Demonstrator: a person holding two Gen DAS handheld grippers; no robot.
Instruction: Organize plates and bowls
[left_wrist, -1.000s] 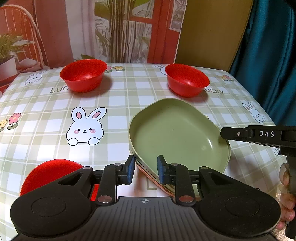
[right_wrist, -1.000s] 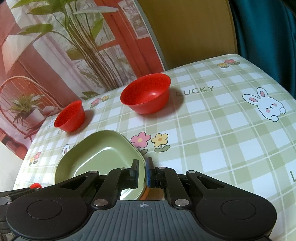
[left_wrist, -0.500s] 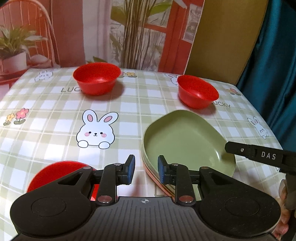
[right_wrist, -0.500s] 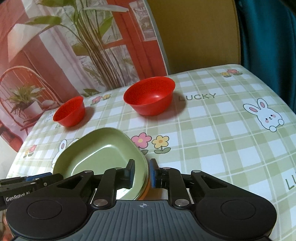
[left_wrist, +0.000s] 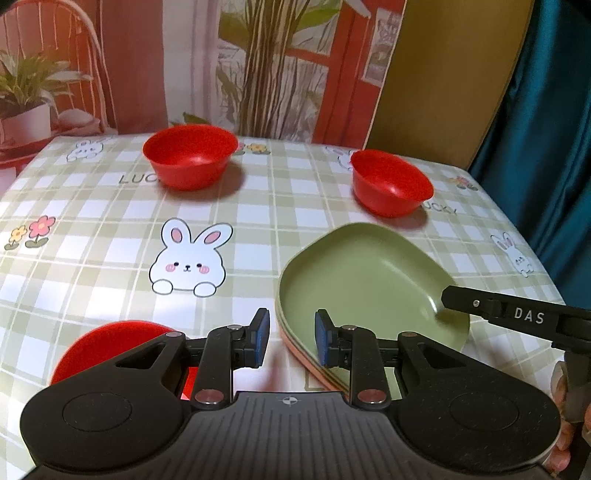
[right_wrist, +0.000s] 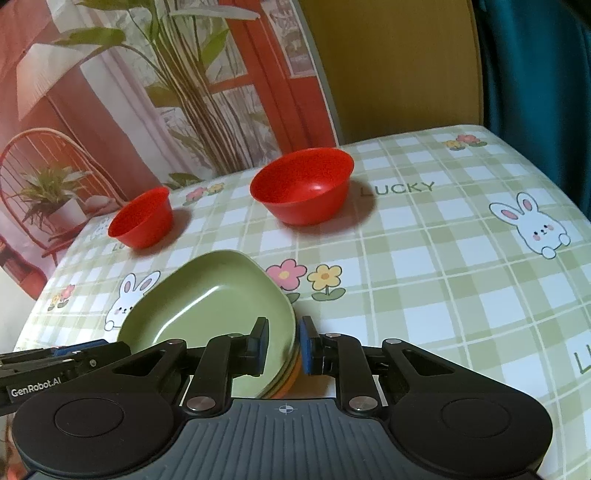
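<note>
Two grippers are set astride opposite rims of the green plate stack (left_wrist: 365, 291) near the tabletop's near right corner, the left gripper (left_wrist: 290, 338) narrowly parted, the right gripper (right_wrist: 282, 345) just loosened from its rim, neither pressing it.

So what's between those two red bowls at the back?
Nothing: in the left wrist view only bare checked tablecloth lies between the left bowl and the right bowl.
</note>
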